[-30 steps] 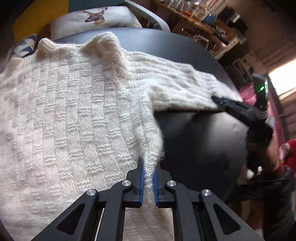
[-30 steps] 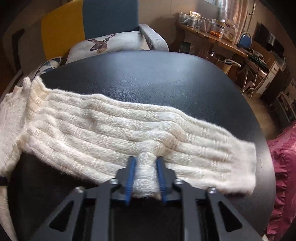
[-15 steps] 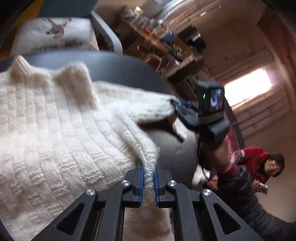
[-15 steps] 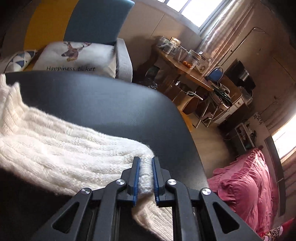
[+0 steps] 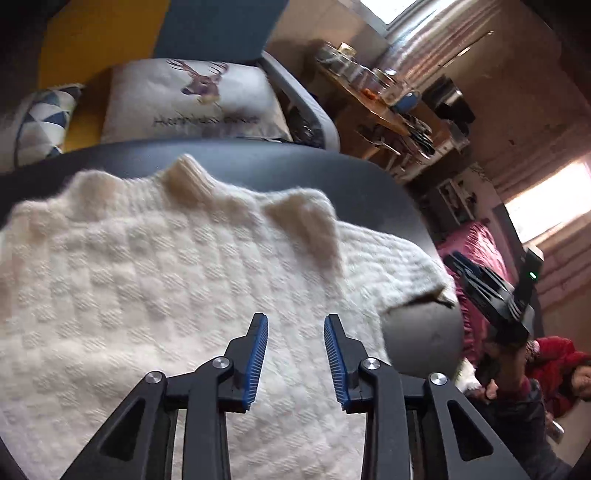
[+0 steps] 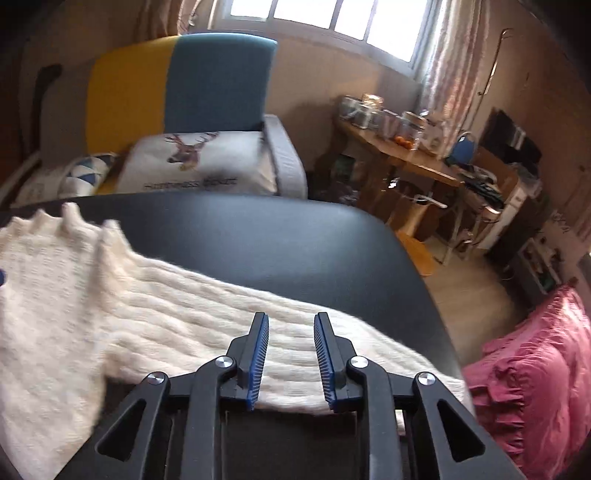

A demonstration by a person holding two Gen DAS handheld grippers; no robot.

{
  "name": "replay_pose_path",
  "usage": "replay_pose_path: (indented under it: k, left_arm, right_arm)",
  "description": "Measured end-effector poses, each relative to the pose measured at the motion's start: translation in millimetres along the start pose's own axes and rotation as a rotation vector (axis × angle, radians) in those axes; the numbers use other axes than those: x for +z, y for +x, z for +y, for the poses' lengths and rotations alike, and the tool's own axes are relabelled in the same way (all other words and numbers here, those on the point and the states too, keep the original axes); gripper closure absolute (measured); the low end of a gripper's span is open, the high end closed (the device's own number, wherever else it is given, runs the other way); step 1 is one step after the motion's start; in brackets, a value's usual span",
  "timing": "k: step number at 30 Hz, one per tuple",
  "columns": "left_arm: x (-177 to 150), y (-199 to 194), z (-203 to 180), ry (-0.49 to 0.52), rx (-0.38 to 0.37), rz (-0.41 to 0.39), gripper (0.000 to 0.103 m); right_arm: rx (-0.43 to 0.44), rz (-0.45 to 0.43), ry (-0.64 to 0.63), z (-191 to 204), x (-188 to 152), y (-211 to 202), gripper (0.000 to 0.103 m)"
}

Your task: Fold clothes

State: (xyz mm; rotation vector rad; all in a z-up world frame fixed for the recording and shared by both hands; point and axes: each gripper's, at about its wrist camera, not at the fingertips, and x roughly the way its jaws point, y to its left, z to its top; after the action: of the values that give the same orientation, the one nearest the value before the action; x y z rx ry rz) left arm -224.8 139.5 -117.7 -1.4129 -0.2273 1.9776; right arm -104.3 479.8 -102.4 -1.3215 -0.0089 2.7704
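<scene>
Cream knit fills most of the left wrist view: a sweater [image 5: 155,280] lies spread over the dark bench [image 5: 369,192], its ribbed collar rising in small peaks toward the upper middle of the frame. At the lower middle, the left gripper [image 5: 295,354] hangs just over the body of the sweater with its blue-padded fingers [image 5: 256,354] parted and nothing between them. Right of it, one sleeve runs out to the right edge of the bench, where the right gripper [image 5: 480,291] shows as a dark shape with a small green light, blurred. At the upper left, a deer-print cushion [image 5: 192,99] sits on a yellow and blue chair [image 5: 207,26] behind the bench, next to a triangle-patterned cushion [image 5: 40,118]. At the far lower right a person in red [image 5: 557,365] is partly in view.

In the right wrist view, the sweater [image 6: 55,302] body lies at the left edge, and its sleeve stretches across the bench [image 6: 277,240] toward the lower middle of the frame. There the right gripper [image 6: 290,358] is released, fingers [image 6: 258,358] apart, poised above the sleeve near its cuff end; whether the pads touch the wool cannot be told. Farther right stand a cluttered wooden table [image 6: 406,158] under a bright window [image 6: 325,18], and a pink ruffled bedcover [image 6: 535,369] at the lower right.
</scene>
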Motion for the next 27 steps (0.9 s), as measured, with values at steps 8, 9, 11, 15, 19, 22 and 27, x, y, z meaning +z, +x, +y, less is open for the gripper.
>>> replay_pose_path:
  k: [8, 9, 11, 15, 19, 22, 27]
  left_arm:
    - [48, 30, -9, 0.075, 0.086, 0.012, 0.046]
    - [54, 34, -16, 0.104, 0.104, 0.017, 0.046]
    - [68, 54, -25, 0.106, 0.108, 0.038, 0.044]
    - [89, 83, -31, 0.026, 0.075, 0.093, 0.043]
    - [101, 109, -37, -0.040, 0.059, 0.146, 0.043]
    - [101, 127, -41, -0.036, 0.106, 0.185, 0.043]
    - [97, 139, -45, -0.006, 0.154, 0.194, 0.043]
  right_arm:
    - [0.499, 0.149, 0.494, -23, -48, 23, 0.075]
    - [0.508, 0.141, 0.579, -40, -56, 23, 0.075]
    - [0.520, 0.119, 0.755, -76, -73, 22, 0.072]
    - [0.454, 0.064, 1.036, -144, -113, 14, 0.067]
    - [0.371, -0.040, 1.281, -187, -157, 1, 0.063]
    - [0.362, -0.069, 1.375, -199, -175, 3, 0.059]
    - [0.358, -0.159, 1.412, -207, -172, 13, 0.060]
